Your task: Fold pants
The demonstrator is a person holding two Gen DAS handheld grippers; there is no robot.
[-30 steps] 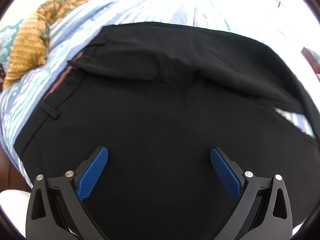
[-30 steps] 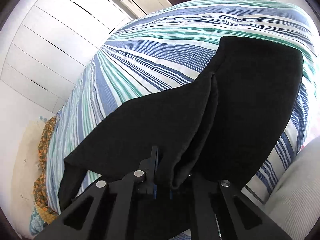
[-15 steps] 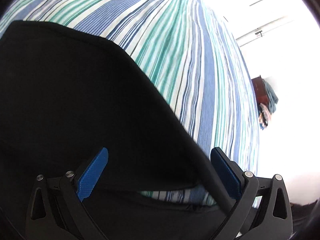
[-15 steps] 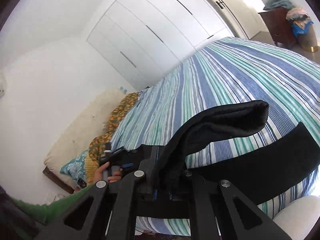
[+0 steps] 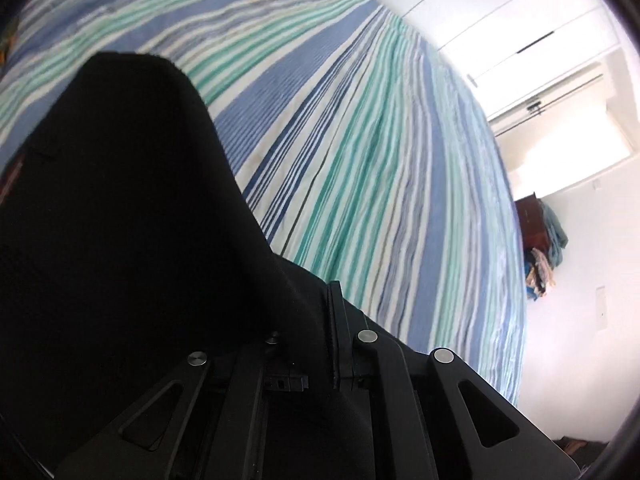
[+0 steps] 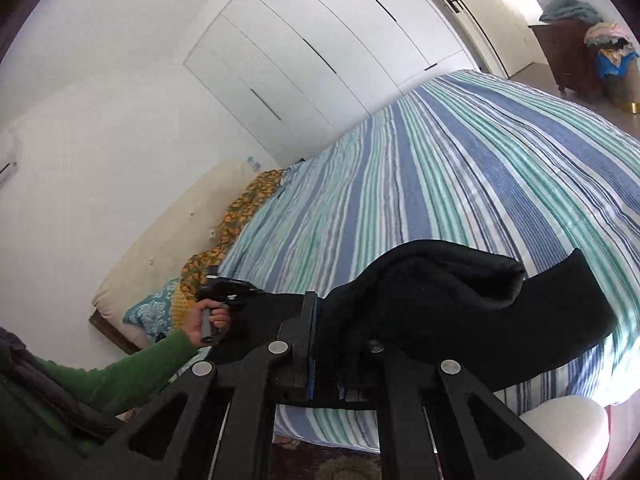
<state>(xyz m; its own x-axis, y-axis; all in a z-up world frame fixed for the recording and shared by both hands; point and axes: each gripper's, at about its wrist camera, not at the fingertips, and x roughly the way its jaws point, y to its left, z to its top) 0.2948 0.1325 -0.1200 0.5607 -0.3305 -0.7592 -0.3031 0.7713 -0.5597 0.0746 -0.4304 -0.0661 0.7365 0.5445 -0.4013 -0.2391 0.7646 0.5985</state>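
Black matte woven pants are pinched between the closed fingers of the left gripper. A thick rounded fold of them is clamped by the right gripper, lifted above the ribbed striped bed.

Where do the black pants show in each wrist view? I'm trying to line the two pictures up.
Left wrist: black pants fill the left half, clamped in the left gripper.
Right wrist: pants at lower centre-right, clamped in the right gripper.
Shared landmark: striped bedspread.
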